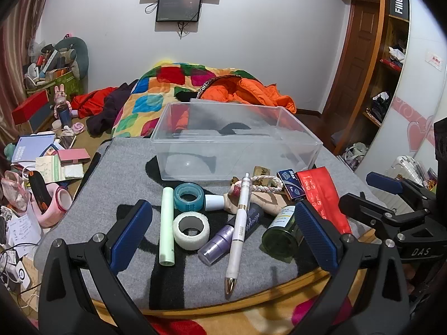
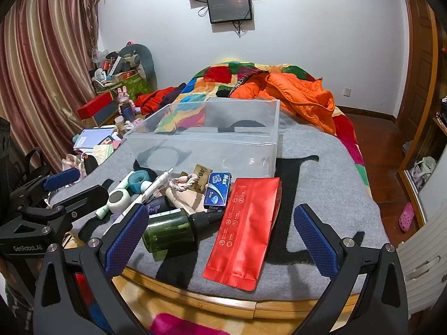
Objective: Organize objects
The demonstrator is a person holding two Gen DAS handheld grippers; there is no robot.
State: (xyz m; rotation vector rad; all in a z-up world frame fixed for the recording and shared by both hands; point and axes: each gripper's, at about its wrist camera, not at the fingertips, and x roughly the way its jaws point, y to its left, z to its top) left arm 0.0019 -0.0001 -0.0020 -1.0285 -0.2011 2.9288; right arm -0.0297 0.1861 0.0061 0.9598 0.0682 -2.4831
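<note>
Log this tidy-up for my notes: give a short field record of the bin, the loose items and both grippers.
bin: clear plastic bin, nothing inside, on the grey blanket
loose items: white pen, teal tape roll, white tape roll, green bottle, red pouch, blue Max box
left gripper: fingers open, holding nothing
right gripper: fingers open, holding nothing

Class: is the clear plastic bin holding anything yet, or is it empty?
Empty. Through the clear plastic bin only the grey blanket shows; the items lie outside it.
</note>
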